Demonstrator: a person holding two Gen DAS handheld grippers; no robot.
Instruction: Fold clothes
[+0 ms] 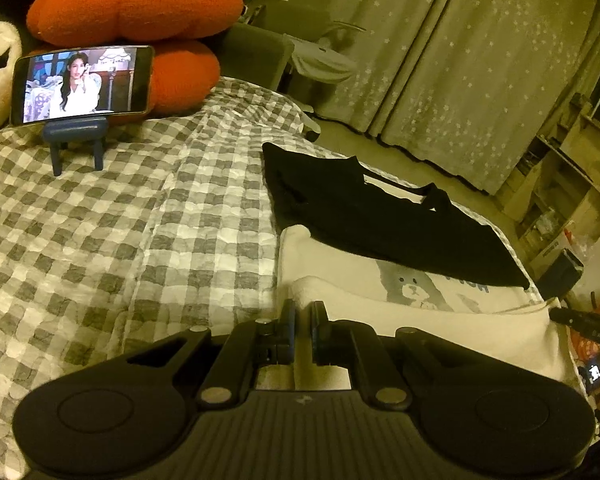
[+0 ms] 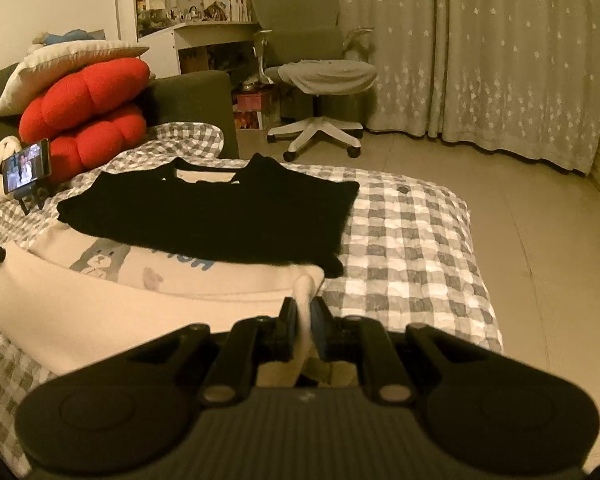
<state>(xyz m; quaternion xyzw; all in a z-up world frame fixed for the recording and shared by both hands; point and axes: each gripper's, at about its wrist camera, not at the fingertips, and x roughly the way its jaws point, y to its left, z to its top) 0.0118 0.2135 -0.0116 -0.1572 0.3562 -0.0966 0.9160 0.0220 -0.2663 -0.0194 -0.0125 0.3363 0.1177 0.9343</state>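
Surface: a bed covered by a grey-and-white checked quilt. Well ahead and to the left of the left claw, red cushions are stacked, and a phone playing video is propped on a blue stand. Star-patterned curtains and a grey office chair are seen far ahead of the right claw, across a bare tiled floor. Shelving is seen ahead and to the right of the left claw.

Left claw: the jaws are nearly closed, with a strip of the white shirt pinched between the blue pads. The cloth's folded hem is stretched off to the right of this claw.

Right claw: the jaws are drawn in on a bunched corner of the same white shirt, which stands up between the fingers. The shirt is spread to the left of this claw; a bear print and blue lettering are partly shown.

A black garment is laid just ahead of both claws, over the far part of the white shirt.

Edges and room: the bed's edge is seen to the right of the right claw, with open floor beyond. Open quilt is seen to the left of the left claw.
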